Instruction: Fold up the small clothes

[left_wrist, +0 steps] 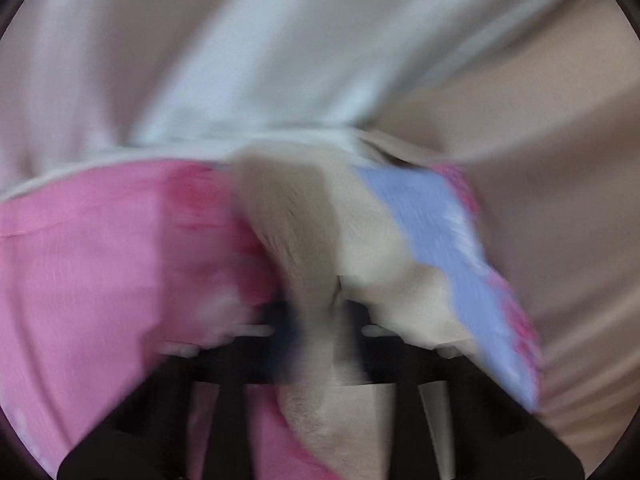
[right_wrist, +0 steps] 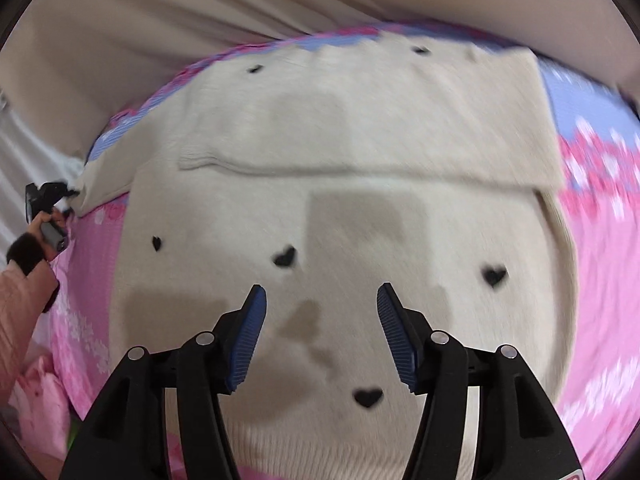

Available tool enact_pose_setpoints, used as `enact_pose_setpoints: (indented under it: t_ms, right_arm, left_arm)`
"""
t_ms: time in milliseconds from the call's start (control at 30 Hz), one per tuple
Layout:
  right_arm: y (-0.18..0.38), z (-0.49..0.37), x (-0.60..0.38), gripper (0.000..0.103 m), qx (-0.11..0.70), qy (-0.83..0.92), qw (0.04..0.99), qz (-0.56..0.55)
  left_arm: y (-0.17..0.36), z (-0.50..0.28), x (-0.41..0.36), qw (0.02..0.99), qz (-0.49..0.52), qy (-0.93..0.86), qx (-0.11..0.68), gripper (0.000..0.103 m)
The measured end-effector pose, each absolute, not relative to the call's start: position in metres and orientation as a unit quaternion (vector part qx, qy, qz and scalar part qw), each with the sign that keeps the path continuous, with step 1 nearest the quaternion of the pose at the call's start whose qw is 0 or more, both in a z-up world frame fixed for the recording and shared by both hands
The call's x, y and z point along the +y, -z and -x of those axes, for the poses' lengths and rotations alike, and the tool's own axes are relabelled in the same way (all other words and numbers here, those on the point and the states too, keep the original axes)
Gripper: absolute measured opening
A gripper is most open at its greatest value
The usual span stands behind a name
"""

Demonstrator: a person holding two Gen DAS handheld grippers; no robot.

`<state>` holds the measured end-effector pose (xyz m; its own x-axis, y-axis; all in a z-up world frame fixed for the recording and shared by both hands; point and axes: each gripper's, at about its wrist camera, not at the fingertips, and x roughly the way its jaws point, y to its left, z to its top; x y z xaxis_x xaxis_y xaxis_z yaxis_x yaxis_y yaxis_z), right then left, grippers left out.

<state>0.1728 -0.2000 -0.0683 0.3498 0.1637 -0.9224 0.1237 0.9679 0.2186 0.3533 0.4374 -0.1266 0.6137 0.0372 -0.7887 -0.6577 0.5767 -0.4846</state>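
A pink and lilac patterned bedspread carries a cream knitted sweater with black hearts, one sleeve folded across it. The right gripper hovers above it, fingers spread. The left gripper pinches the other sleeve.

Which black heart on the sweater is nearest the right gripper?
The lowest heart, just below the open right gripper and between its arms. The other hearts lie farther up the cream sweater.
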Motion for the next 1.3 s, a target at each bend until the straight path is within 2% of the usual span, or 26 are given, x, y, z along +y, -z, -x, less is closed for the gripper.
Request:
enact_pose_setpoints:
  t_ms: [200, 400, 533, 567, 600, 667, 733, 833, 933, 1033, 1233, 1300]
  right_arm:
    - [0.073, -0.169, -0.203, 0.057, 0.571, -0.008, 0.811, -0.125]
    - [0.066, -0.166, -0.213, 0.057, 0.547, -0.014, 0.825, -0.142]
    - [0.059, -0.157, -0.235, 0.059, 0.528, 0.000, 0.835, -0.156]
    - [0.059, -0.153, -0.245, 0.060, 0.522, 0.009, 0.837, -0.165]
    - [0.058, -0.152, -0.251, 0.060, 0.520, 0.016, 0.837, -0.173]
    - [0.060, -0.147, -0.273, 0.060, 0.513, 0.034, 0.835, -0.195]
    - [0.061, -0.142, -0.291, 0.060, 0.510, 0.054, 0.833, -0.207]
    - [0.058, -0.143, -0.313, 0.061, 0.504, 0.063, 0.834, -0.217]
    - [0.058, -0.162, -0.322, 0.063, 0.500, 0.050, 0.838, -0.214]
    - [0.063, -0.202, -0.320, 0.063, 0.504, 0.027, 0.837, -0.213]
    - [0.090, -0.293, -0.297, 0.063, 0.520, 0.015, 0.833, -0.190]
    - [0.103, -0.313, -0.291, 0.047, 0.530, 0.008, 0.822, -0.208]
  left_arm:
    - [0.021, -0.356, 0.347, 0.891, 0.324, -0.104, 0.300, 0.009]
    - [-0.078, -0.347, 0.168, 0.922, 0.254, 0.117, 0.267, 0.010]
    - [-0.067, -0.337, 0.036, 0.892, 0.225, 0.228, 0.320, 0.015]
    - [-0.057, -0.336, 0.012, 0.884, 0.220, 0.238, 0.337, 0.021]
    - [-0.036, -0.334, -0.022, 0.875, 0.203, 0.242, 0.368, 0.045]
    - [0.015, -0.325, -0.080, 0.857, 0.154, 0.225, 0.436, 0.072]
    - [0.053, -0.310, -0.105, 0.845, 0.122, 0.216, 0.474, 0.071]
    - [0.088, -0.272, -0.114, 0.824, 0.112, 0.207, 0.515, 0.072]
    - [0.103, -0.243, -0.091, 0.814, 0.123, 0.189, 0.535, 0.072]
    - [0.090, -0.204, -0.046, 0.823, 0.110, 0.164, 0.532, 0.074]
    - [0.079, -0.181, 0.008, 0.841, 0.109, 0.110, 0.519, 0.079]
    - [0.076, -0.181, 0.025, 0.841, 0.114, 0.099, 0.519, 0.079]
